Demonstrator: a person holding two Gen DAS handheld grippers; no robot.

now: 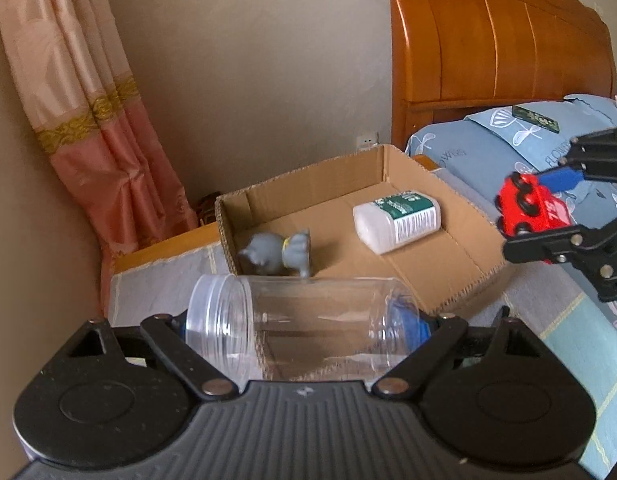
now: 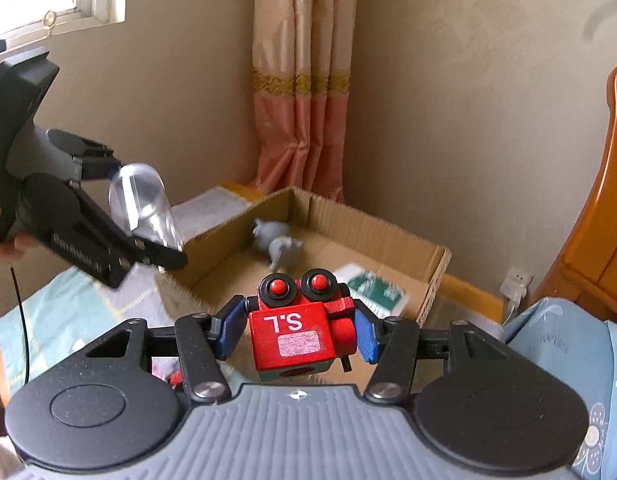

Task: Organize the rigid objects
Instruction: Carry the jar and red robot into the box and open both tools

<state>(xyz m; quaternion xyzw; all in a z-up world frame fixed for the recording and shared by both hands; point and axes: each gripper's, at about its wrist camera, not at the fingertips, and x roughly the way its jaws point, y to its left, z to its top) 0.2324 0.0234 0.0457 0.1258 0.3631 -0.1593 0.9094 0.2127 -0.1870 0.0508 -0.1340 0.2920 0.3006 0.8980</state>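
In the left wrist view my left gripper [image 1: 300, 332] is shut on a clear plastic jar [image 1: 308, 320], gripped end to end with its threaded mouth to the left. Beyond it stands an open cardboard box [image 1: 300, 178] with a grey toy animal [image 1: 276, 254] and a white bottle with a green label [image 1: 396, 220] inside. My right gripper [image 2: 300, 332] is shut on a red toy car [image 2: 296, 332], wheels facing away, above the box's [image 2: 436, 276] near corner. From the right wrist view, the left gripper [image 2: 140, 212] carries the jar [image 2: 142, 200] left of the box. The right gripper [image 1: 536, 212] and car [image 1: 528, 204] hang at the right of the left wrist view.
The box sits on a bed with a pale green and grey cover [image 1: 568, 328]. A blue pillow [image 1: 488, 148] and a wooden headboard [image 1: 488, 40] lie to the right, and a pink curtain [image 1: 88, 100] hangs in the corner. A wall socket [image 2: 516, 282] is behind the box. A hand [image 2: 8, 248] holds the left gripper.
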